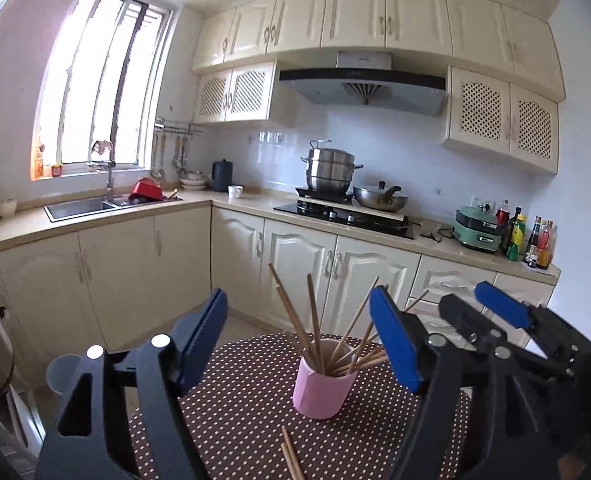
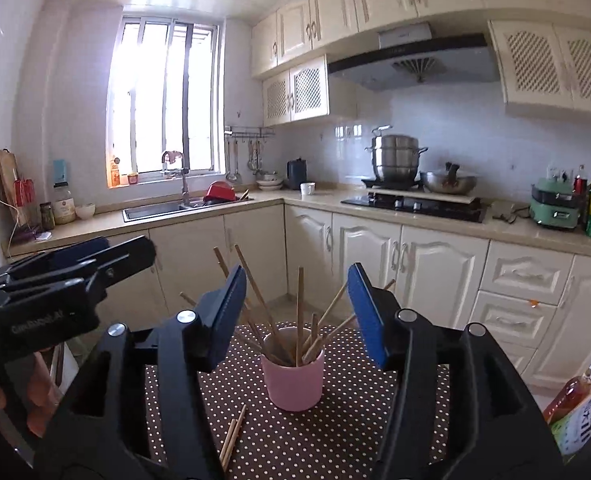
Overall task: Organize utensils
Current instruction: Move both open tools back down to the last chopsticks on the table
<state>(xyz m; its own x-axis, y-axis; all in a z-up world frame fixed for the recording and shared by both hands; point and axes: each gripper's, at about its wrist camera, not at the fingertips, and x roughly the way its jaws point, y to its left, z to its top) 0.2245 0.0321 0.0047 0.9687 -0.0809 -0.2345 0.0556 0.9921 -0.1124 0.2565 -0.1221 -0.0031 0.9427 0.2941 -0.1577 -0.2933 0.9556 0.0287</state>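
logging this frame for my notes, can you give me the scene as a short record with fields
setting: home kitchen, small table with a dotted cloth
holder: pink cup, upright on the cloth
in the cup: wooden chopsticks, fanned out
outside the cup: loose chopsticks lying on the cloth, nearer the cameras
left gripper: open, nothing between the pads
right gripper: open, nothing between the pads
task state: not finished, chopsticks remain on the cloth

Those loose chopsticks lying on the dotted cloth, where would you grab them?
Probably from above, across the middle of the loose chopsticks: they lie flat and close together in front of the pink cup, so the fingers could straddle them sideways.
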